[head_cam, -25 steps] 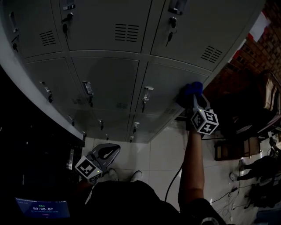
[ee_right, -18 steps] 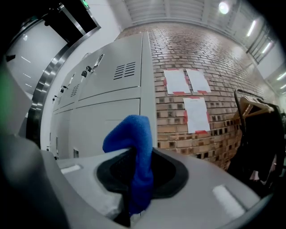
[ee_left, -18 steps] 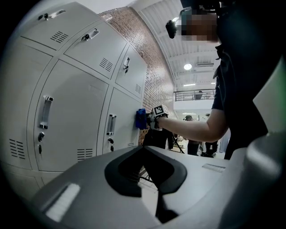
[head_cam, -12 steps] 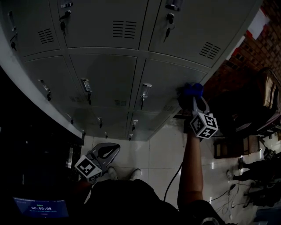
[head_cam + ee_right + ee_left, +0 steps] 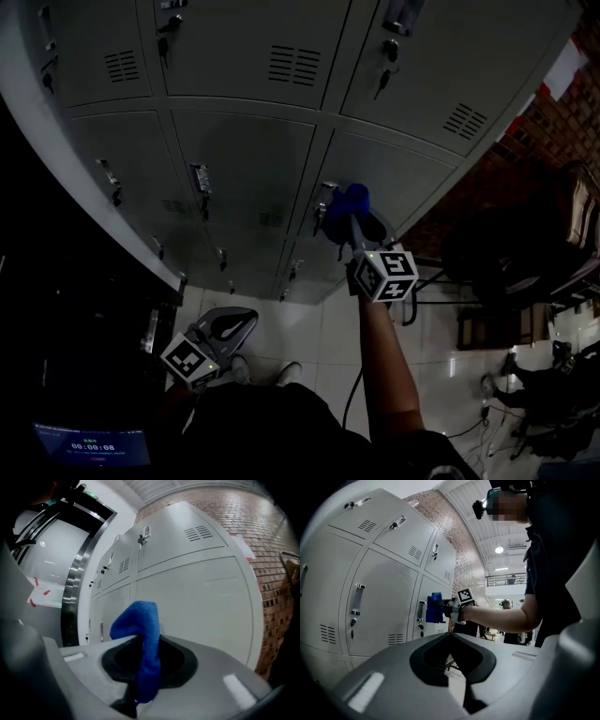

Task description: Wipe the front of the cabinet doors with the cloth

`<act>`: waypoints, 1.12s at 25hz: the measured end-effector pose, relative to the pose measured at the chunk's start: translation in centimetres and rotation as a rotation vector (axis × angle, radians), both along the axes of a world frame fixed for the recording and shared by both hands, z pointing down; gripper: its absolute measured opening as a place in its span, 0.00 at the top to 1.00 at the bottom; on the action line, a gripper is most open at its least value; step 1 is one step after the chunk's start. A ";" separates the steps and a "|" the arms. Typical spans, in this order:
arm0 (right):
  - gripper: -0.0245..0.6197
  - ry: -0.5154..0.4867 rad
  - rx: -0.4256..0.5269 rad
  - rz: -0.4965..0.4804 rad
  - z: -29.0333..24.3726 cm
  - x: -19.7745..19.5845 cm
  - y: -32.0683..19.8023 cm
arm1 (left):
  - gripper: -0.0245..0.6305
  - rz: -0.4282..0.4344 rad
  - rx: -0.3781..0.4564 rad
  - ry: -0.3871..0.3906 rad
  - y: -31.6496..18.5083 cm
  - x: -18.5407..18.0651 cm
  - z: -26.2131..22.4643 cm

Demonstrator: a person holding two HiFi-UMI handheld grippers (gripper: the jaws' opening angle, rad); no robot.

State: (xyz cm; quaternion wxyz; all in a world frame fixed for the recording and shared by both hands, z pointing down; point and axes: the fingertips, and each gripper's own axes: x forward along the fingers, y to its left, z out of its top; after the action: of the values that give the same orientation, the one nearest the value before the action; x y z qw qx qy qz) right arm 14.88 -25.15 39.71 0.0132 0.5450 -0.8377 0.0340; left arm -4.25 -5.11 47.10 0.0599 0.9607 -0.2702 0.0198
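Grey metal cabinet doors (image 5: 253, 159) fill the upper head view, each with a handle and vent slots. My right gripper (image 5: 350, 223) is shut on a blue cloth (image 5: 344, 208) and holds it against the middle-row right door (image 5: 412, 178), close to that door's handle (image 5: 325, 201). The right gripper view has the cloth (image 5: 143, 634) folded up out of the shut jaws, with the door face (image 5: 201, 611) just beyond. My left gripper (image 5: 230, 326) hangs low by the person's legs, shut and holding nothing. From the left gripper view the cloth (image 5: 435, 607) is seen pressed on the door.
A brick wall (image 5: 553, 112) adjoins the cabinets on the right. Dark furniture (image 5: 553, 234) stands on the tiled floor (image 5: 314, 323) to the right. A cable (image 5: 359, 398) trails down beside the right arm. Keys hang in some locks (image 5: 387, 56).
My right gripper has slid the cloth leftward across the door, from its right edge to near the handle. The left gripper stays low and still.
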 end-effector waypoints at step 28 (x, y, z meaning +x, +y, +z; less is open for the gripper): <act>0.86 0.032 -0.082 0.129 3.5 4.8 -3.4 | 0.96 0.005 -0.013 0.002 -0.5 -0.5 0.6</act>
State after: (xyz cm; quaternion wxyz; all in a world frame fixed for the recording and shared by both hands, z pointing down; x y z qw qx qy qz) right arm 19.69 -28.54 43.21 0.0468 0.5973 -0.7984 0.0603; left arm -4.78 -5.64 47.70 0.0665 0.9610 -0.2676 0.0209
